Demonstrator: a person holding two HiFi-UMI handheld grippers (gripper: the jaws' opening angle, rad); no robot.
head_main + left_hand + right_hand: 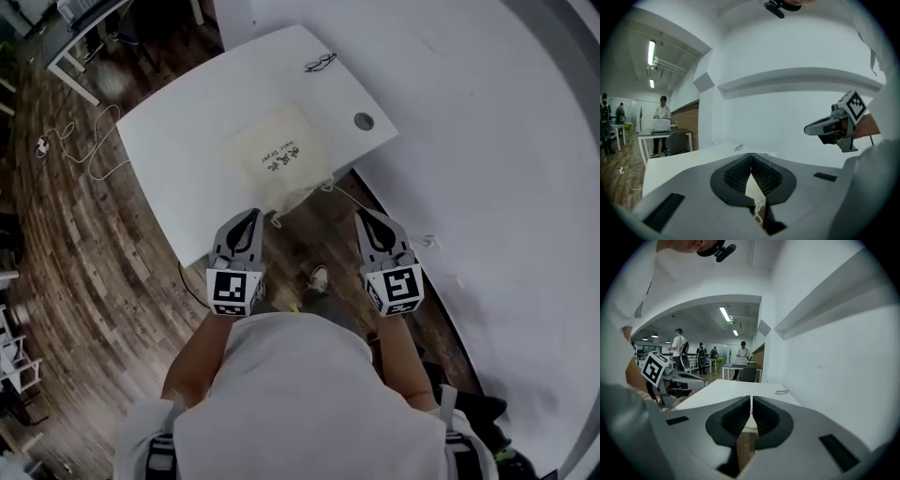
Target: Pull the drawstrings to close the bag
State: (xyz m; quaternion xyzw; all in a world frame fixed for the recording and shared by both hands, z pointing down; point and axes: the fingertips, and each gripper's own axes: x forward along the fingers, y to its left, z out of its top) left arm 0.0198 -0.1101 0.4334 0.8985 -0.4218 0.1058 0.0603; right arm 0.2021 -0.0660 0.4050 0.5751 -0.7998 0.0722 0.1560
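Observation:
A cream drawstring bag (278, 155) with dark print lies on the white table (178, 150), its gathered mouth at the near edge. One thin drawstring (347, 199) runs through the air from the mouth to my right gripper (363, 216), which is shut on it just off the table. The other drawstring's knotted end (275, 222) dangles below the edge, beside my left gripper (253, 216). In the left gripper view the left gripper (751, 154) is shut, and that knot (758, 208) hangs under its jaws with the bag (751, 187) behind. The right gripper (751, 397) shows its jaws pressed together.
Eyeglasses (320, 63) lie at the table's far edge, and a round cable grommet (364, 121) sits near its right corner. A white wall runs along the right. A white cable (80, 141) lies on the wooden floor at left. People stand at desks far off.

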